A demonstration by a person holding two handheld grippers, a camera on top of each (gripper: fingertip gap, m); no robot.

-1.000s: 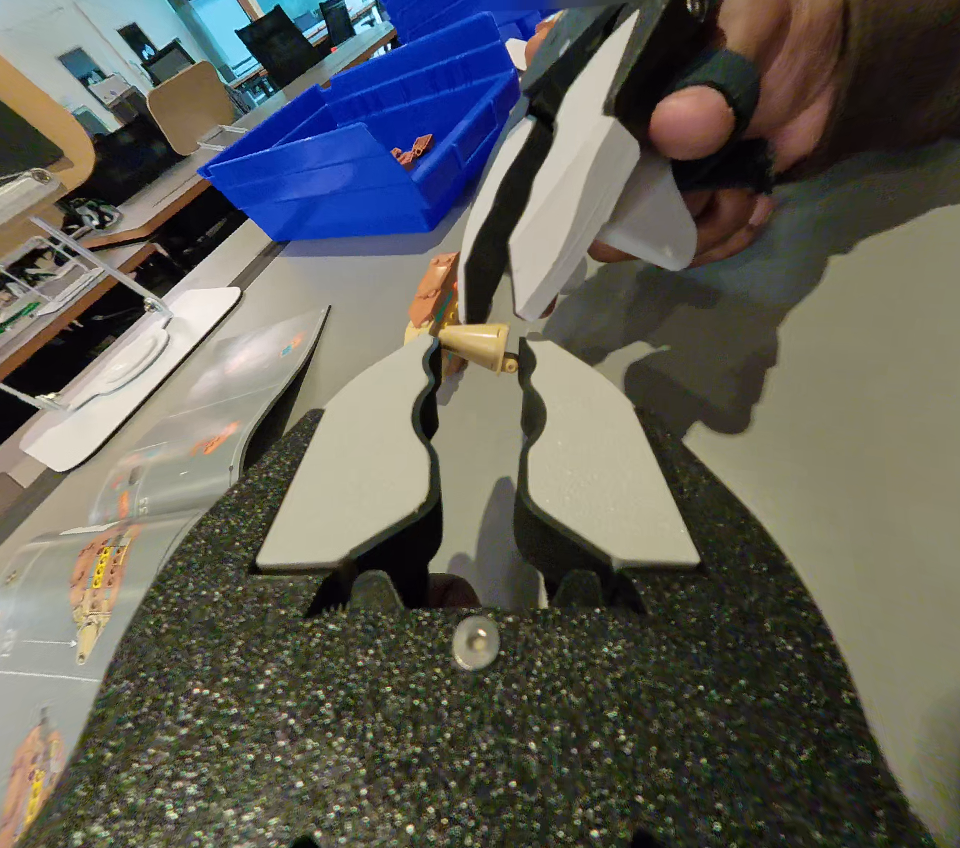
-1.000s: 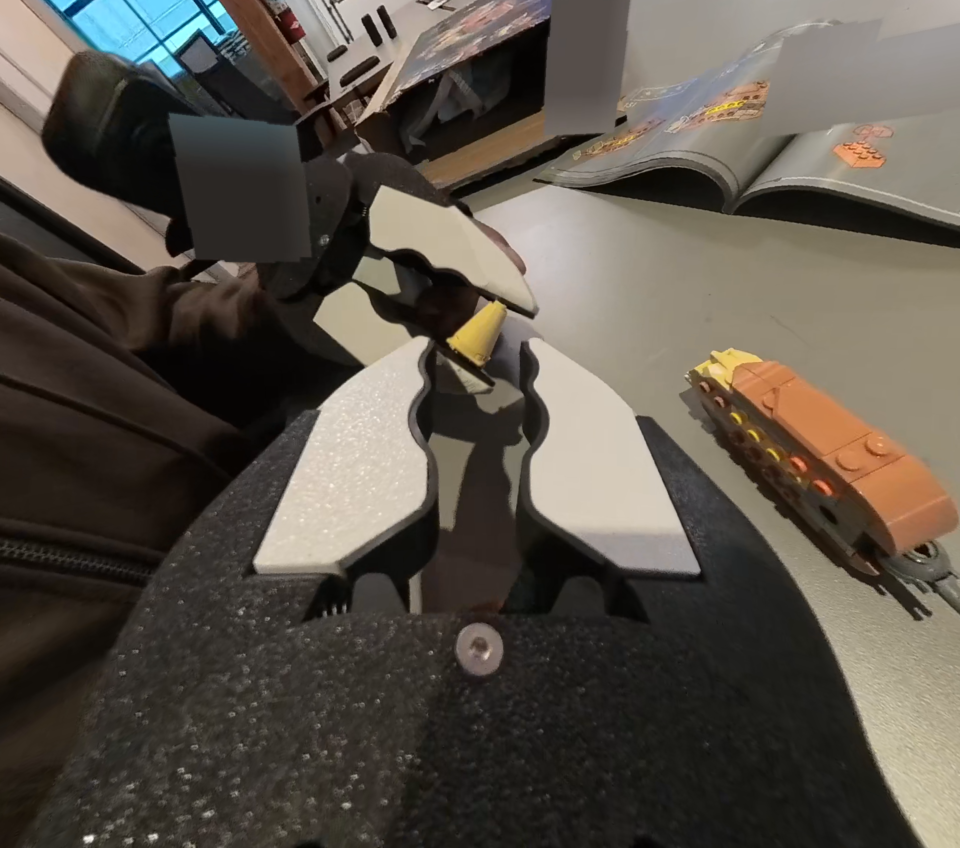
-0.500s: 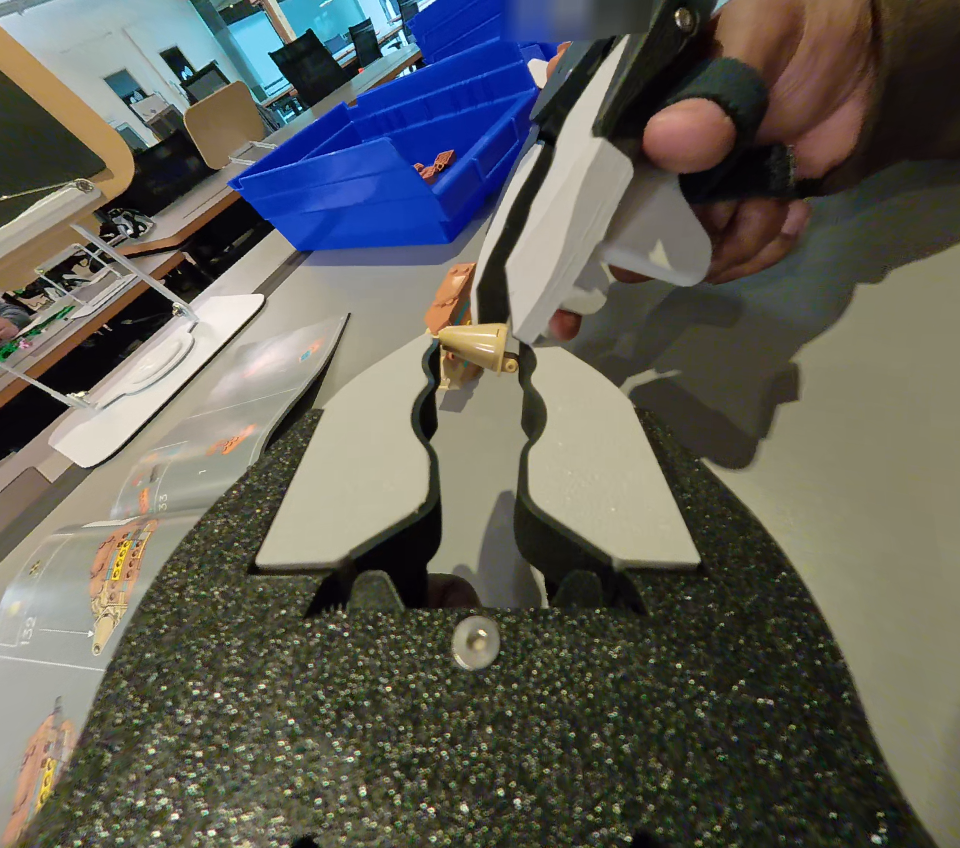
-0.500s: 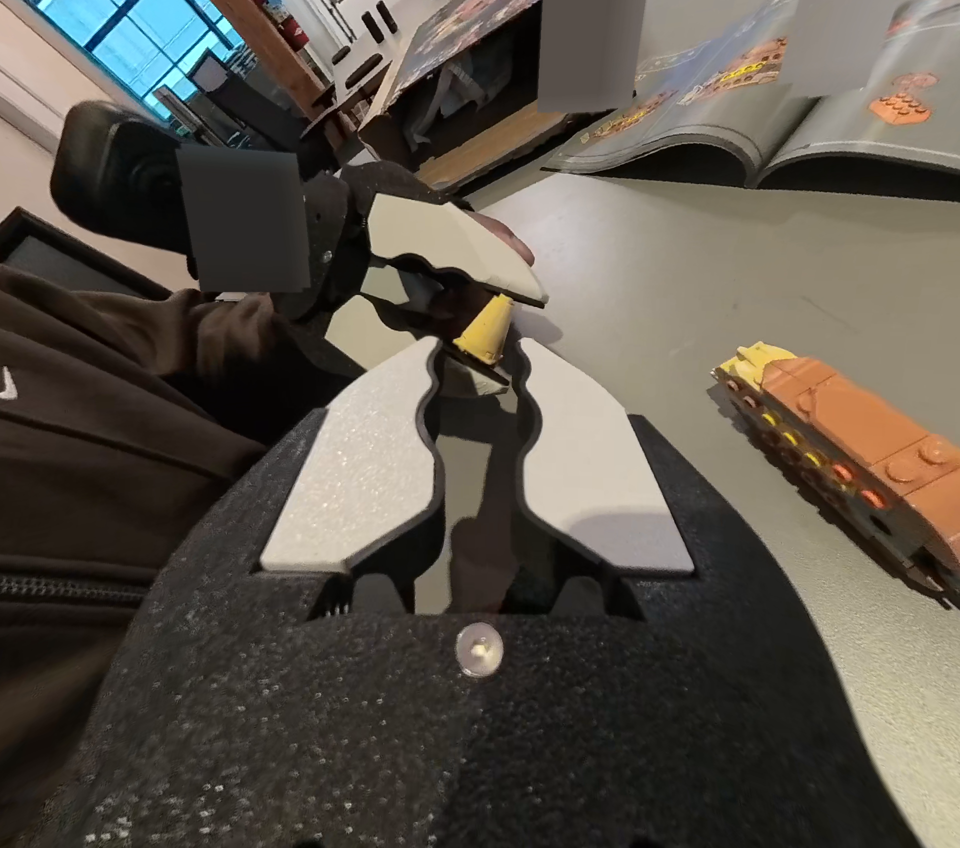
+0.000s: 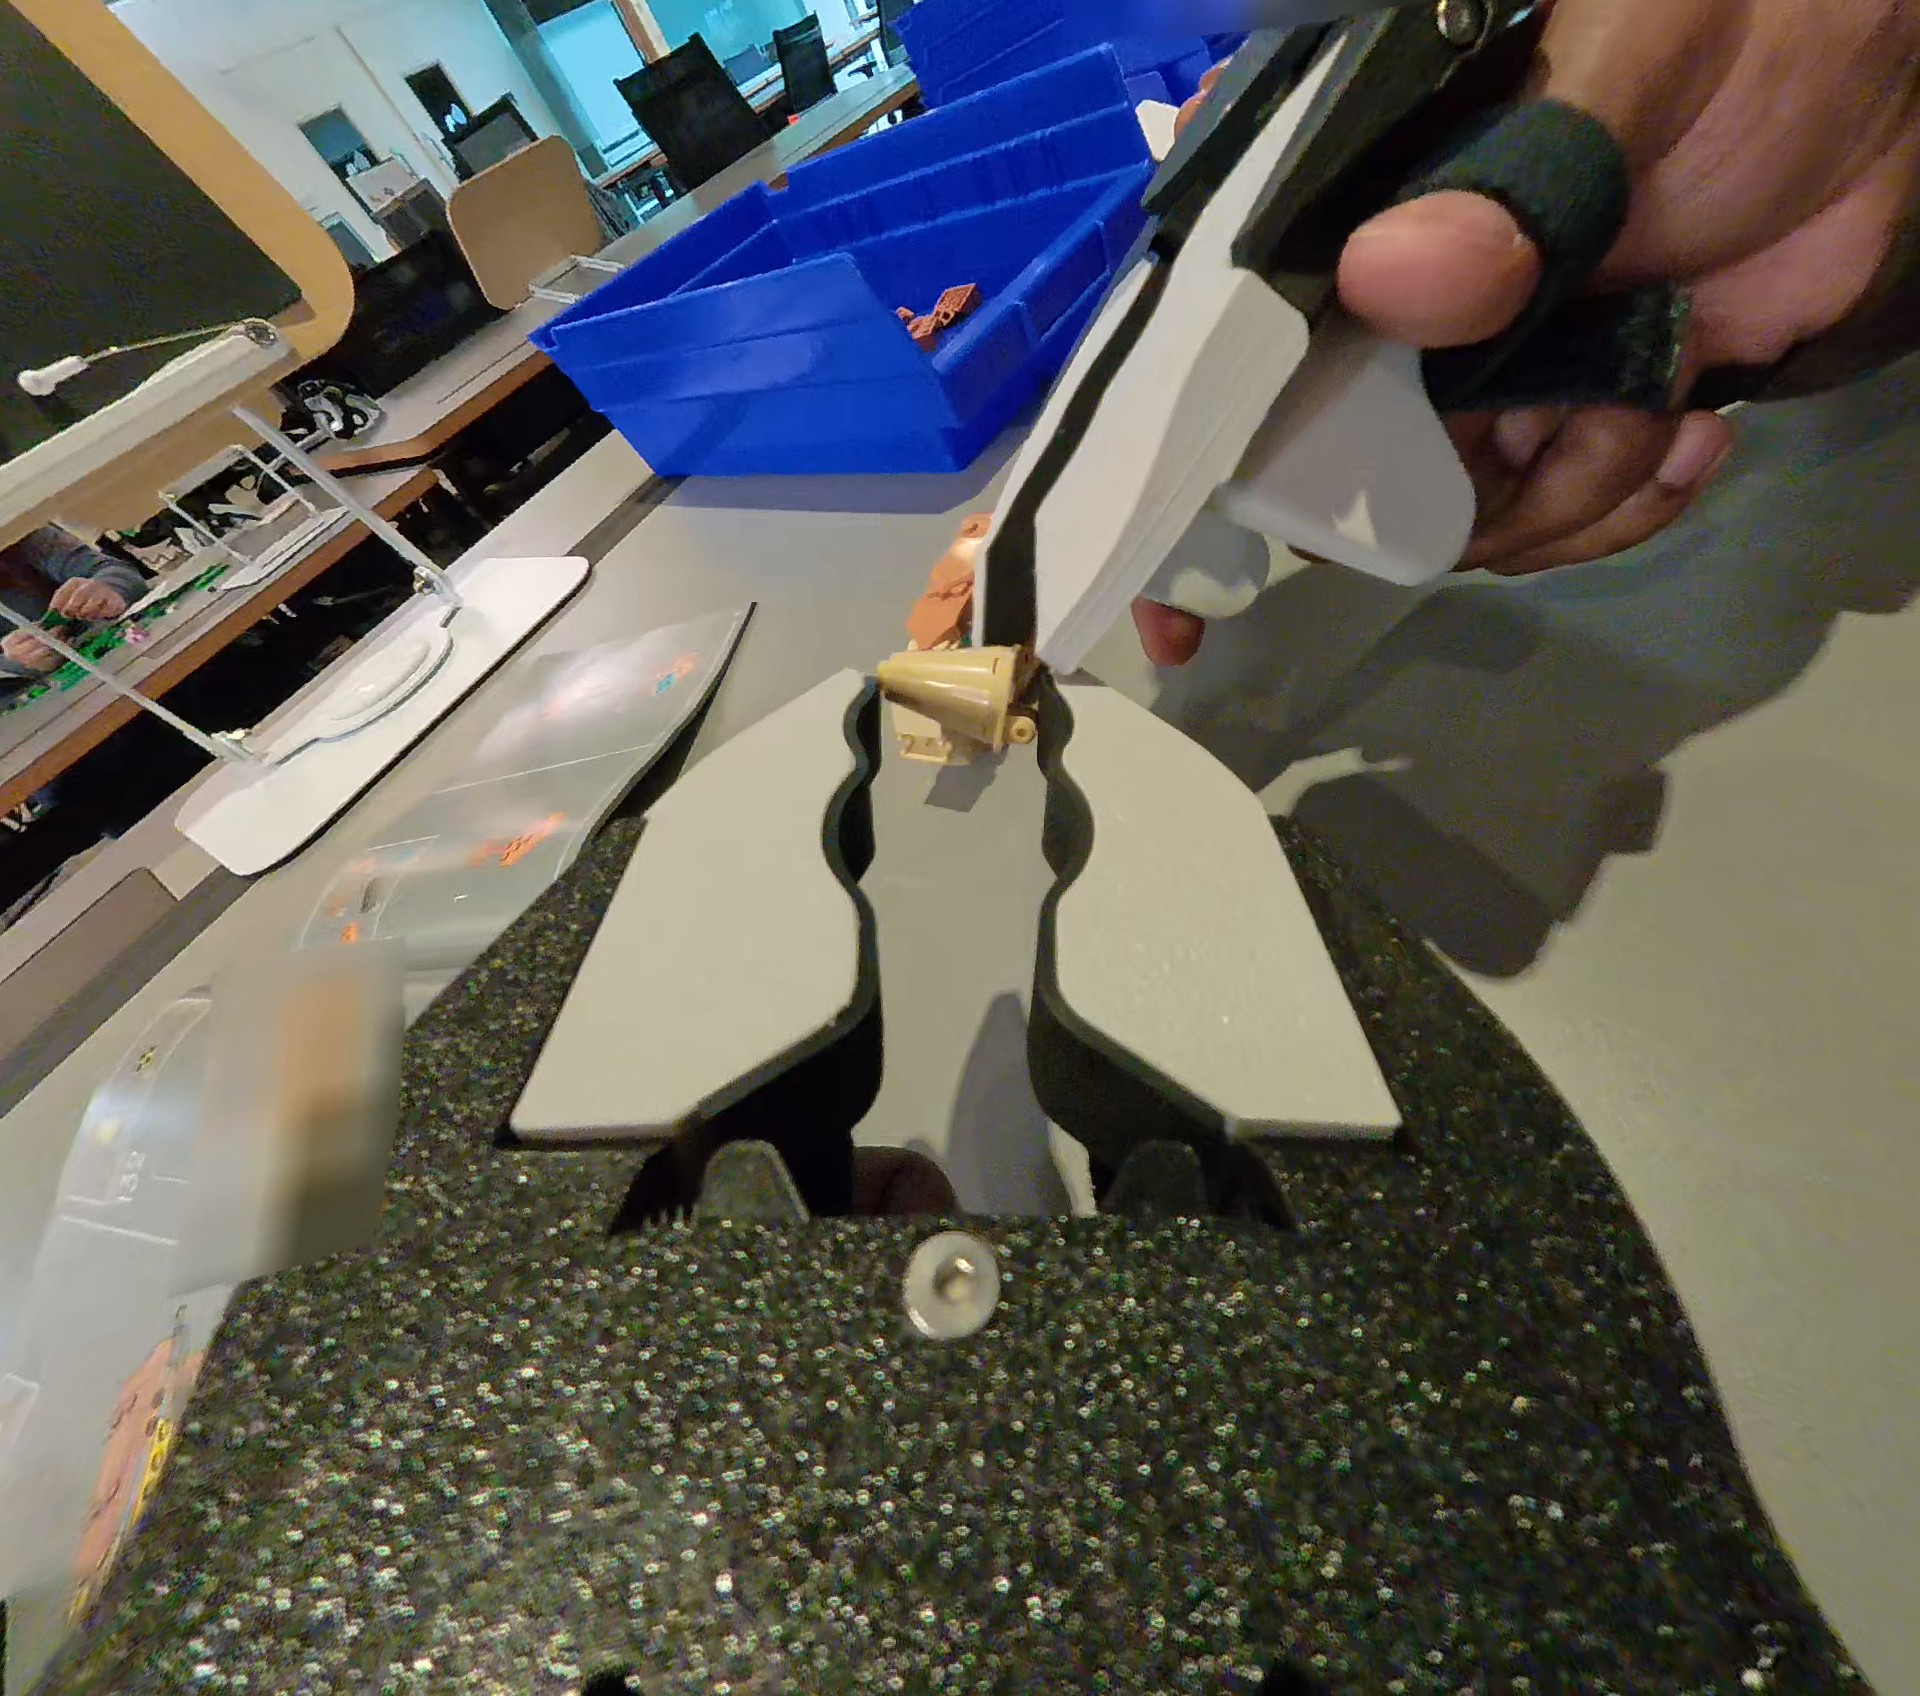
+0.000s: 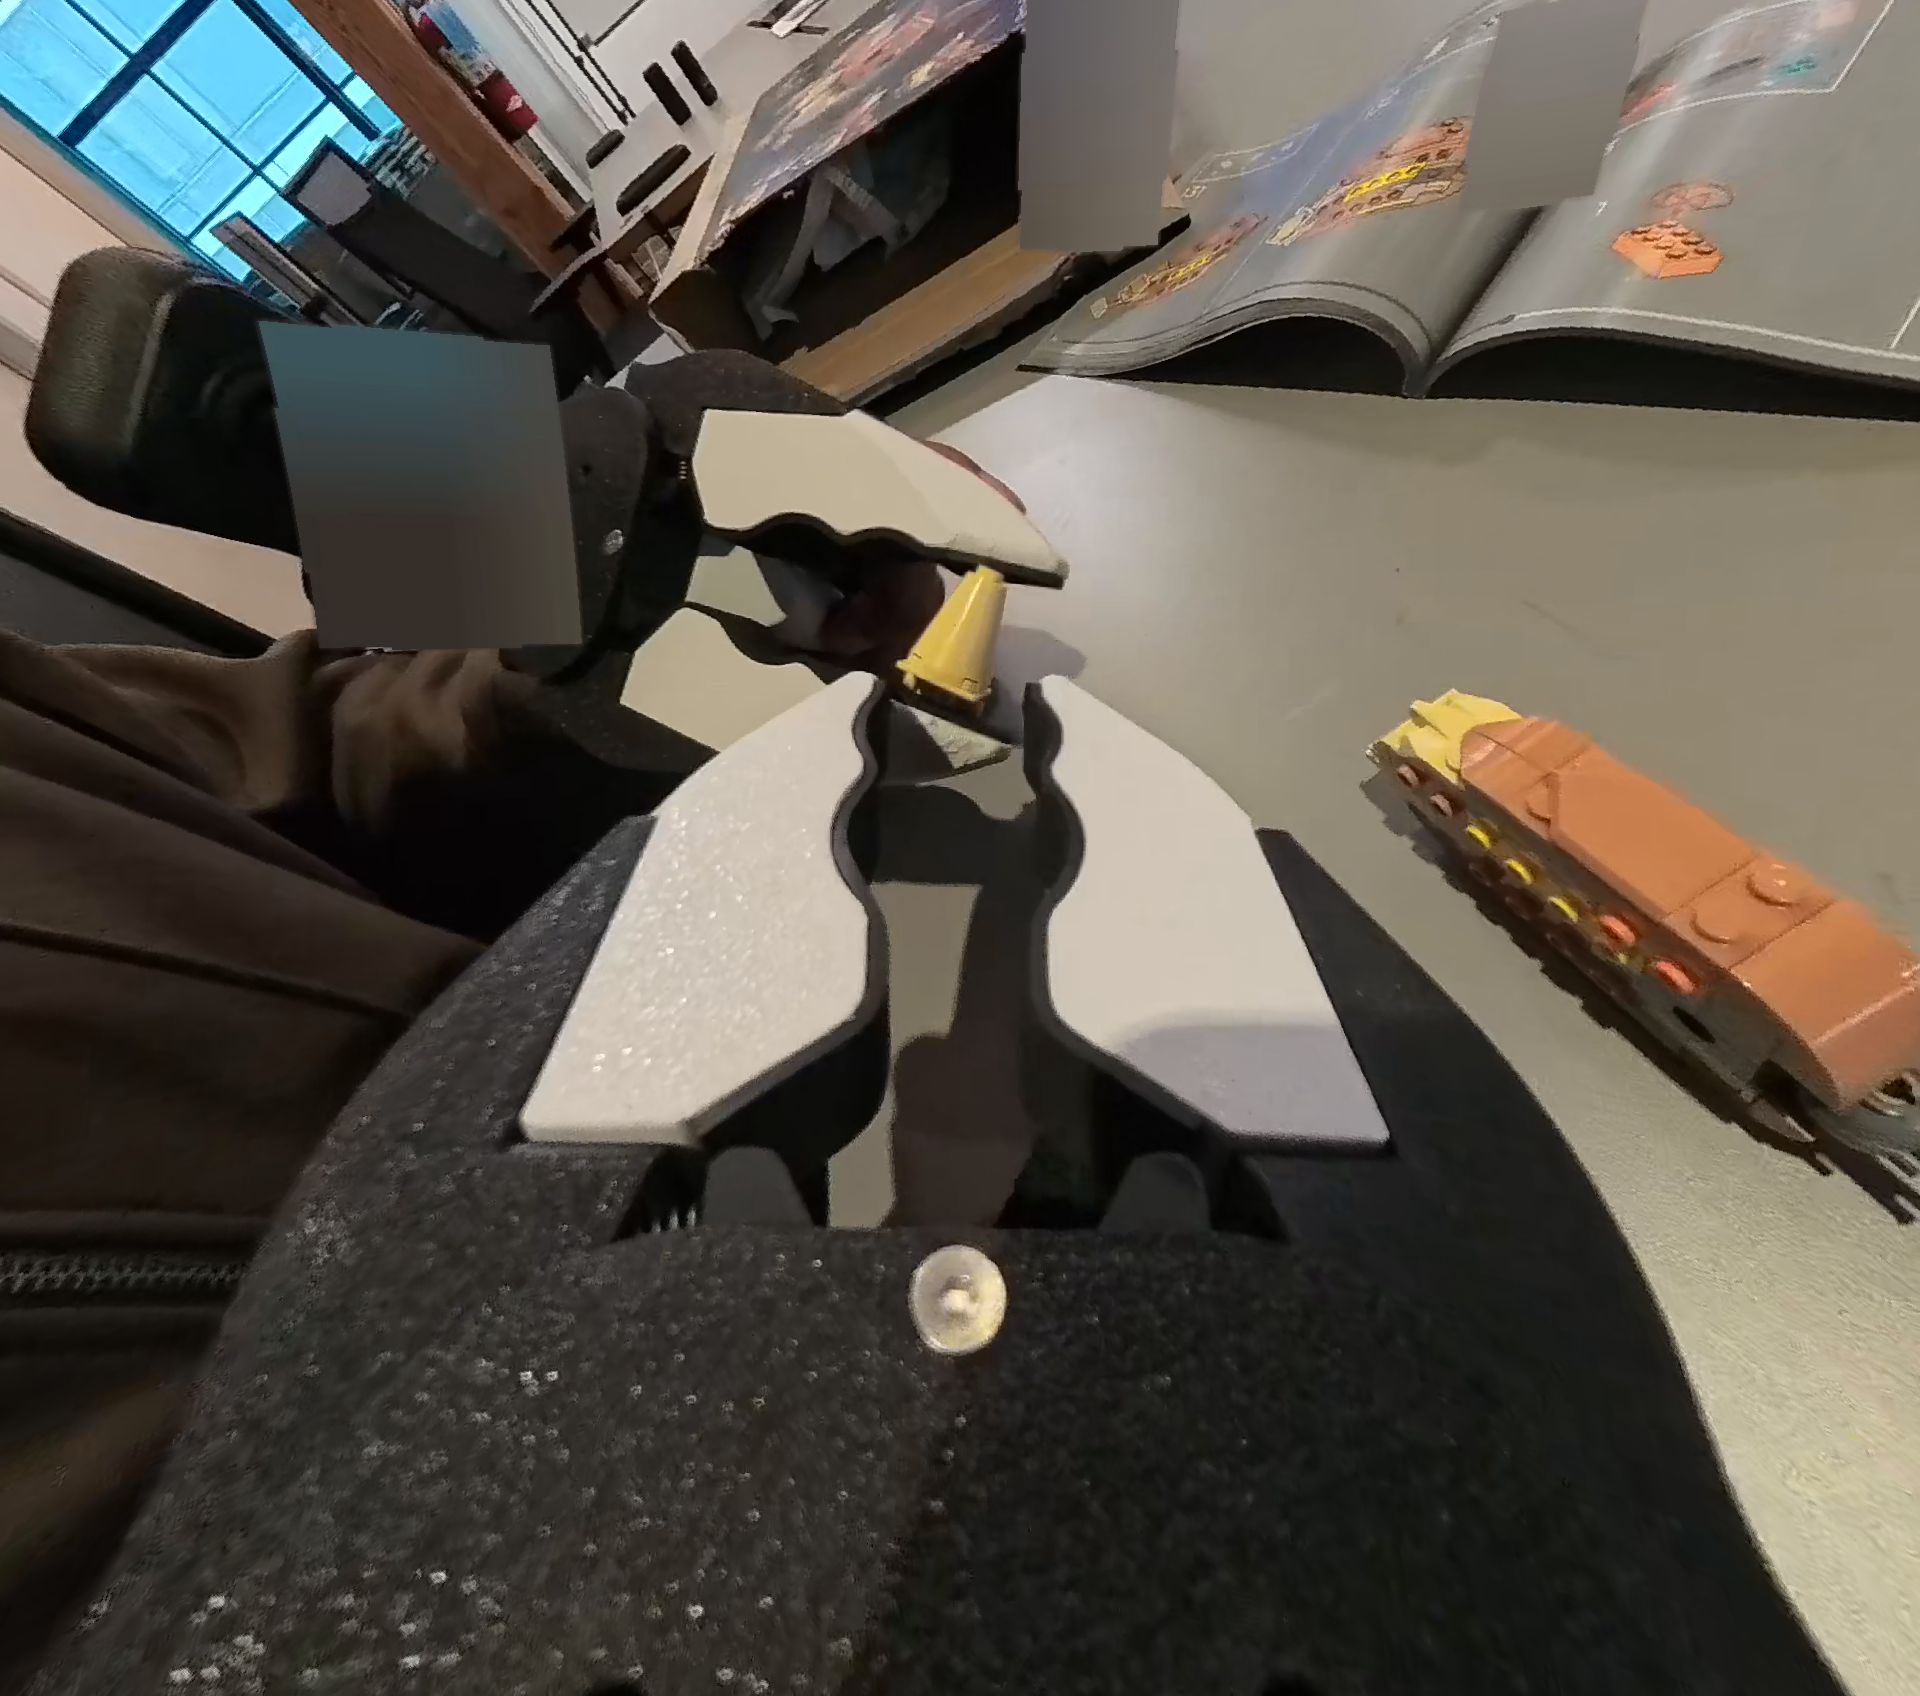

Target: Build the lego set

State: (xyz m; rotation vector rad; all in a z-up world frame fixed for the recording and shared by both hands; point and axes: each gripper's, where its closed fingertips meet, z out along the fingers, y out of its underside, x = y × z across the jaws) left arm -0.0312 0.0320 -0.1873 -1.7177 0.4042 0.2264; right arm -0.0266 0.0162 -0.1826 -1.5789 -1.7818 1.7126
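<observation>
The left gripper (image 5: 956, 696) is closed on a tan cone piece (image 5: 948, 683), pinched crosswise between its fingertips above the grey surface (image 5: 1662, 1075); the right gripper (image 6: 954, 690) stands partly open, its tips meeting the cone's wide base, though whether they grip it I cannot tell; a brown and tan lego model (image 6: 1621, 877) lies on the surface to the right; an open instruction booklet (image 6: 1558, 233) lies farther off; a blue bin (image 5: 831, 337) holds a few brown pieces.
</observation>
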